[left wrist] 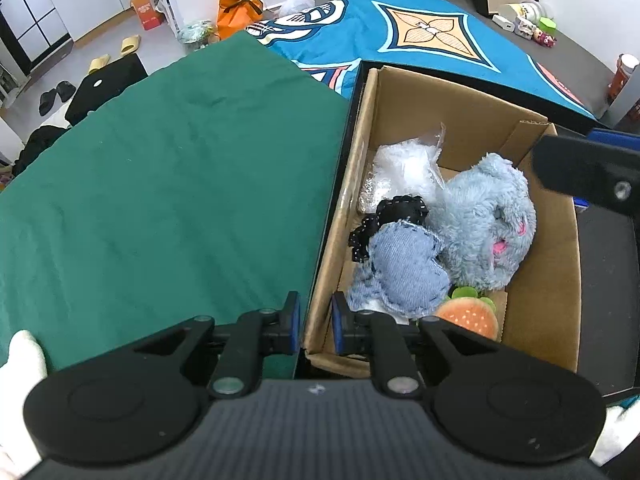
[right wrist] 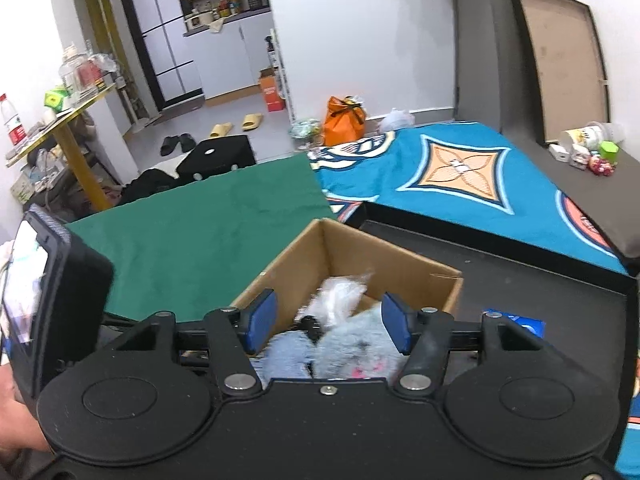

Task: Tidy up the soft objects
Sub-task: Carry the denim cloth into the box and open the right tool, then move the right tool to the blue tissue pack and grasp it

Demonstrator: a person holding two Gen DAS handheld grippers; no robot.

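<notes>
A cardboard box [left wrist: 472, 128] sits open beside a green cloth [left wrist: 168, 184], and the soft things lie together inside it. A fluffy grey-blue plush [left wrist: 486, 220] fills the right side of the pile, touching a denim stuffed toy [left wrist: 404, 276] to its left. A black dotted fabric piece [left wrist: 394, 212] rests against the denim toy's top, and a clear plastic bag [left wrist: 404, 168] lies behind them toward the far wall. A burger-shaped plush [left wrist: 468, 318] is tucked at the near end, just below the grey-blue one. The left gripper [left wrist: 316, 322] hangs over the box's near left wall, its jaws slightly parted with nothing between them, one finger outside the wall and one inside. The right gripper [right wrist: 328, 326] hovers above the box with its jaws spread wide and empty; the toys below it look blurred. A patterned blue blanket [left wrist: 404, 36] lies beyond the box.
</notes>
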